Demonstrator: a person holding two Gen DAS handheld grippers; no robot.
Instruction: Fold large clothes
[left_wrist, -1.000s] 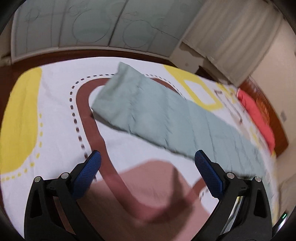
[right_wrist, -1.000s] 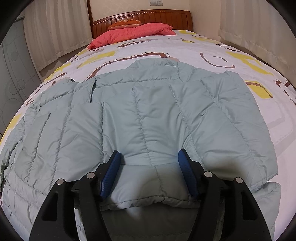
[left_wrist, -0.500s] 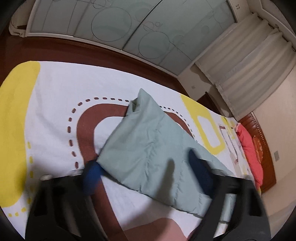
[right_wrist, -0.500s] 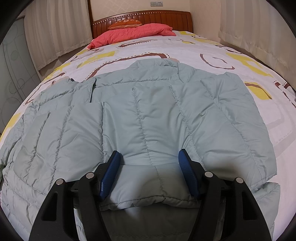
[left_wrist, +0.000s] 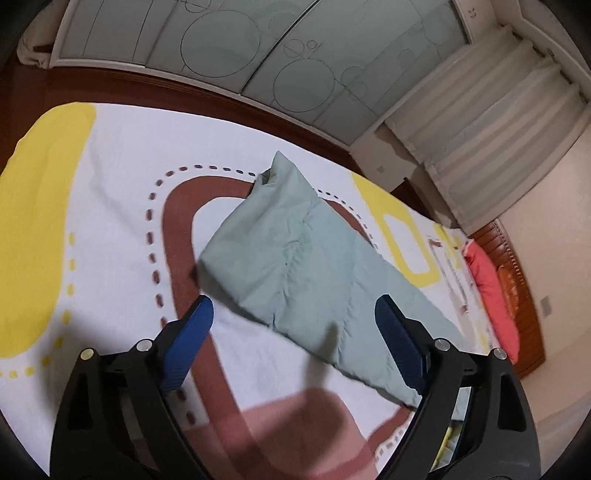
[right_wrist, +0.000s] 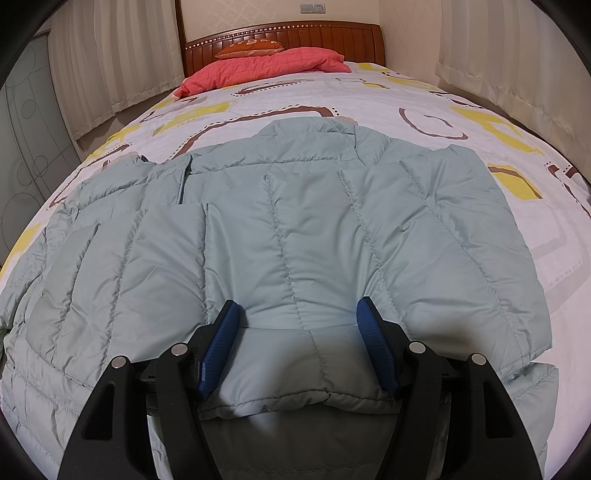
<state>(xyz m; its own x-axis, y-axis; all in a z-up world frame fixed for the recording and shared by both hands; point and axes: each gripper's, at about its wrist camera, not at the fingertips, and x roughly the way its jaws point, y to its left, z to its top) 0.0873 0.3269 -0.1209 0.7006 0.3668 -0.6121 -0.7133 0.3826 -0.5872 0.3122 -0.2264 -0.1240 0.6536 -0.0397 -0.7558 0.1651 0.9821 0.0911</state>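
A pale green quilted jacket (right_wrist: 295, 229) lies spread flat on the patterned bedspread (right_wrist: 369, 96), collar toward the headboard. My right gripper (right_wrist: 295, 310) is at its near hem, and a thick fold of that hem fills the gap between the blue pads, which press on it. In the left wrist view one sleeve (left_wrist: 295, 258) stretches across the bedspread (left_wrist: 110, 221), cuff end farthest from me. My left gripper (left_wrist: 291, 302) hovers over the sleeve with its jaws opening. The sleeve lies below and between the fingers, untouched by the pads.
A red quilt and an orange cushion (right_wrist: 266, 66) lie by the wooden headboard (right_wrist: 280, 33). Curtains (right_wrist: 498, 55) hang on both sides of the bed. Frosted sliding doors (left_wrist: 221, 44) stand beyond a strip of dark floor (left_wrist: 147, 85) past the bed's edge.
The left wrist view has rolled, and the sleeve's end now sits closer between its fingers. The left jaws narrowed, then widened again. The right gripper and the jacket body have not moved.
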